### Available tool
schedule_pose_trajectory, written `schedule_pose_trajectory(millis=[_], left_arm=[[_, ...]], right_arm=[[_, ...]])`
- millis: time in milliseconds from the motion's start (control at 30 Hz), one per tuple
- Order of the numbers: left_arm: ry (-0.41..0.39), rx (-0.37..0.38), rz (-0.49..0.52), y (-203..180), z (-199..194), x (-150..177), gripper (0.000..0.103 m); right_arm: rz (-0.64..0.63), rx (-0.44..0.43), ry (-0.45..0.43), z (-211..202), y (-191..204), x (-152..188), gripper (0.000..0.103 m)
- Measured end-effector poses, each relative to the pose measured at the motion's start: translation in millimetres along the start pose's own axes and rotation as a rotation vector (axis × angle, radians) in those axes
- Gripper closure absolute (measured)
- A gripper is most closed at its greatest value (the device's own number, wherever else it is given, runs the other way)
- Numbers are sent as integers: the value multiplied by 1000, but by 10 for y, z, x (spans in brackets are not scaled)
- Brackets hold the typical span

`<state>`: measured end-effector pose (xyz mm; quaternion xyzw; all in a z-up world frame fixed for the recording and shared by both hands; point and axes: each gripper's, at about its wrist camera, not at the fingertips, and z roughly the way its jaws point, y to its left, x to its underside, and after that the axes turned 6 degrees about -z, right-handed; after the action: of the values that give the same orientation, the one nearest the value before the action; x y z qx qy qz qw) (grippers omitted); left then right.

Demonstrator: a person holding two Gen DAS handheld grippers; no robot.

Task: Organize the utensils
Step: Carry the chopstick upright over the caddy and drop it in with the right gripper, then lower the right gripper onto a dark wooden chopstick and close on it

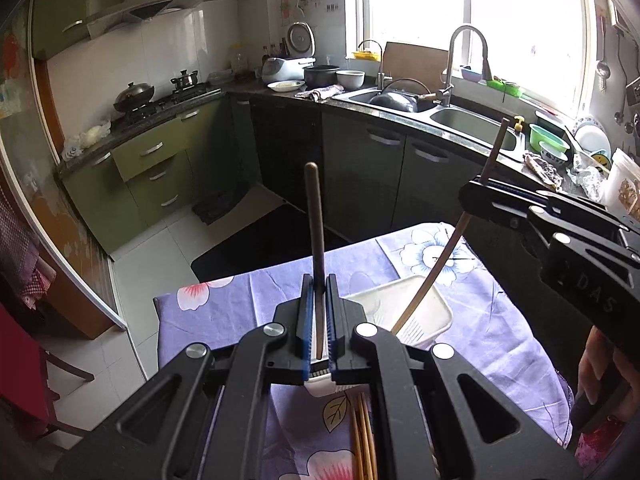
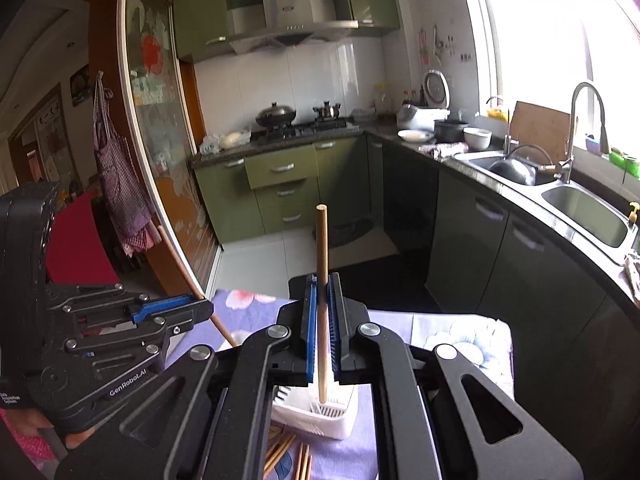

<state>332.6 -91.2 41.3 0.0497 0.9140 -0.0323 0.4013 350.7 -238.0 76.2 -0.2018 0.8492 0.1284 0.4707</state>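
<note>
My left gripper is shut on a dark wooden chopstick that stands upright, its lower end over the white slotted basket. My right gripper is shut on a lighter wooden chopstick, also upright, with its tip down in the same basket. From the left wrist view the right gripper holds its chopstick slanting into the basket. The left gripper shows at the left of the right wrist view. Several loose chopsticks lie on the floral cloth in front of the basket.
The small table carries a purple floral cloth. Beyond it are a dark floor mat, green cabinets, a stove with pots and a double sink. A cluttered counter runs along the right.
</note>
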Motion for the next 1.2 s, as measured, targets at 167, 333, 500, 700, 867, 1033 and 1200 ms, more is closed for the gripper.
schedule_pose_trajectory(millis=[167,333,500,700,867,1033,1200], left_arm=[[11,2,7,-8,0,116,74],[-8,19,4,-11,-286,224,72],[71,40,-9,-14,-366,539,71],[277,48,-5,4,-15,1229,70],[426,57,-32,17,464,1669,70],[475,58,-59,-11,778,1784,72],[484,44,-57,-66,905,1781,72]], right_arm=[[-8,-2,1,-60,60,155,88],[-23,-14,-64,-491,199,238,88],[-26,-12,-76,-908,232,538,83],[-1,17,81,-838,116,1242,76],[56,34,216,-496,-55,1790,72],[63,49,283,-229,-136,2132,72],[85,45,305,-99,-251,2278,72]])
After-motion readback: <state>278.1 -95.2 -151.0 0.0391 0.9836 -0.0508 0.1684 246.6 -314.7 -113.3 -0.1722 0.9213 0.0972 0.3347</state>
